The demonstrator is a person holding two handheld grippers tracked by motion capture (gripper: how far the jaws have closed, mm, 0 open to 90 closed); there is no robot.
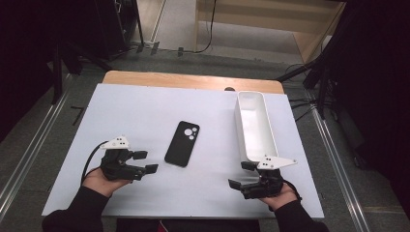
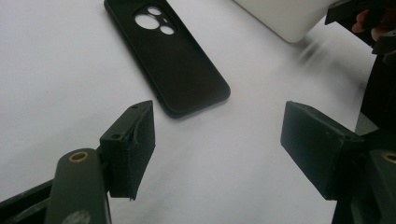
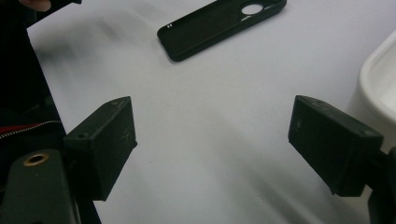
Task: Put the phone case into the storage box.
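A black phone case (image 1: pixel 183 143) lies flat in the middle of the white table top, camera cut-outs at its far end. The left gripper view shows this phone case (image 2: pixel 175 60) just beyond the jaws, and in the right gripper view the phone case (image 3: pixel 219 27) lies farther off. My left gripper (image 1: pixel 145 162) rests at the front left, open, nothing between its jaws, pointing right toward the case. My right gripper (image 1: pixel 241 175) sits at the front right, open and empty, pointing left. In their own views, the left gripper (image 2: pixel 217 140) and right gripper (image 3: pixel 212 140) frame bare table.
A long white rectangular bin (image 1: pixel 254 125) stands at the right, just beyond my right gripper; its corner shows as the bin (image 3: pixel 378 88) at the right gripper view's edge. The white table top (image 1: pixel 135 111) ends at a wooden strip at the back. Dark stands and cables flank the table.
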